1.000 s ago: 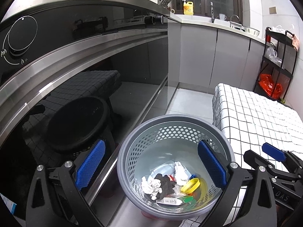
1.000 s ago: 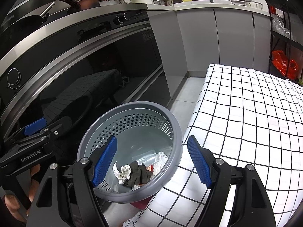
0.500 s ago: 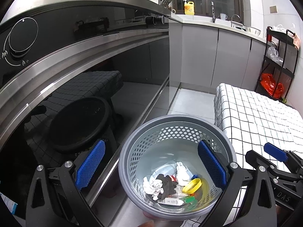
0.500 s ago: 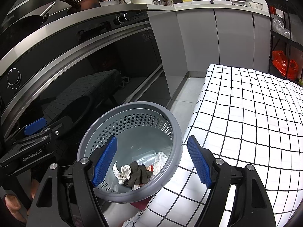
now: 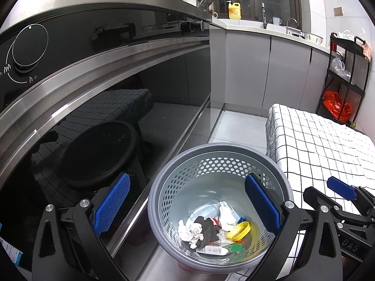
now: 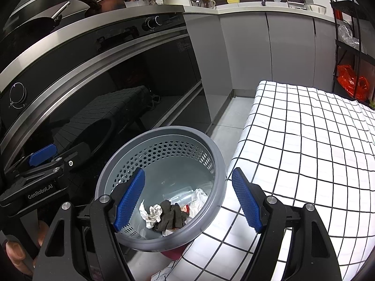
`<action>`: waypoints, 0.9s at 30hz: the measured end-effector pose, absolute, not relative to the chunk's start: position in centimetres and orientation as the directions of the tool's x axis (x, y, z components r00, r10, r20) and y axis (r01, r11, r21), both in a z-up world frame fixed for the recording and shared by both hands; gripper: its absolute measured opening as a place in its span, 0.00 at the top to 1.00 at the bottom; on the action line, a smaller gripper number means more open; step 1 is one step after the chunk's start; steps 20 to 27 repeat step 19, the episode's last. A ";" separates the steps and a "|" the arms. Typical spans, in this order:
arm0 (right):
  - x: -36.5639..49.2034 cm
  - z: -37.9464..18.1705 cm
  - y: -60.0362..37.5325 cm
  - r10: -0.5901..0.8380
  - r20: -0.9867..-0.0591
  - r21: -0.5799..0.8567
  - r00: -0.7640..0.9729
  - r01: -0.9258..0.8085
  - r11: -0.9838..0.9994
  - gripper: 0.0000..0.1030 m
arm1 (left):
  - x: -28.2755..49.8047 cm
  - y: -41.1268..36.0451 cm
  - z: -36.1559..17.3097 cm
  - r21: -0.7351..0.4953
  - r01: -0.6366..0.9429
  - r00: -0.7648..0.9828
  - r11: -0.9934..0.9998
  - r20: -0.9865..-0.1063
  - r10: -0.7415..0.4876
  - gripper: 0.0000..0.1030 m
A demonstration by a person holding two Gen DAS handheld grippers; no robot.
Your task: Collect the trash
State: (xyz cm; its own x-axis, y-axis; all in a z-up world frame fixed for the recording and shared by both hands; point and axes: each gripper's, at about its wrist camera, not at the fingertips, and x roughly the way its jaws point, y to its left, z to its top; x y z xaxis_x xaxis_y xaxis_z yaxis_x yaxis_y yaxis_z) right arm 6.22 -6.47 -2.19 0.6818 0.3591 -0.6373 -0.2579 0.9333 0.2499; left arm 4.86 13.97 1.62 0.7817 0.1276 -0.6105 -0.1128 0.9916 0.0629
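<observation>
both tongs are hanging over the round grey perforated plastic trash basket (image 5: 220,159), which sits on the floor between the black glass oven front (image 5: 117,107) and the table with the white black-grid tablecloth (image 6: 304,145), right up against the cloth's edge. the left gripper (image 5: 187,207) has its blue pads spread wide with nothing between them, and the right gripper (image 6: 187,197) is spread wide and empty too. down in the basket there's crumpled white paper (image 5: 191,231), a dark wadded cloth (image 5: 207,229), a yellow plastic ring (image 5: 239,229), a green bit (image 5: 235,248) and a clear plastic bottle (image 6: 180,193). yellow dish soap bottle (image 5: 234,10) sits on the far counter, and a red plastic bag (image 5: 337,105) is on the black shelf rack.
</observation>
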 end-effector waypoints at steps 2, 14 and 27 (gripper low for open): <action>6.3 -2.1 -6.5 0.360 -0.637 0.251 0.682 -0.258 0.933 0.29 | 4.8 13.9 1.7 0.063 -0.112 0.783 0.992 -0.609 0.127 0.06; 6.2 -2.2 -6.4 0.359 -0.638 0.250 0.681 -0.258 0.933 0.29 | 4.7 13.9 1.7 0.064 -0.110 0.786 0.992 -0.605 0.126 0.06; 6.2 -2.1 -6.4 0.360 -0.637 0.250 0.682 -0.259 0.933 0.29 | 4.7 13.9 1.7 0.064 -0.110 0.786 0.992 -0.606 0.126 0.06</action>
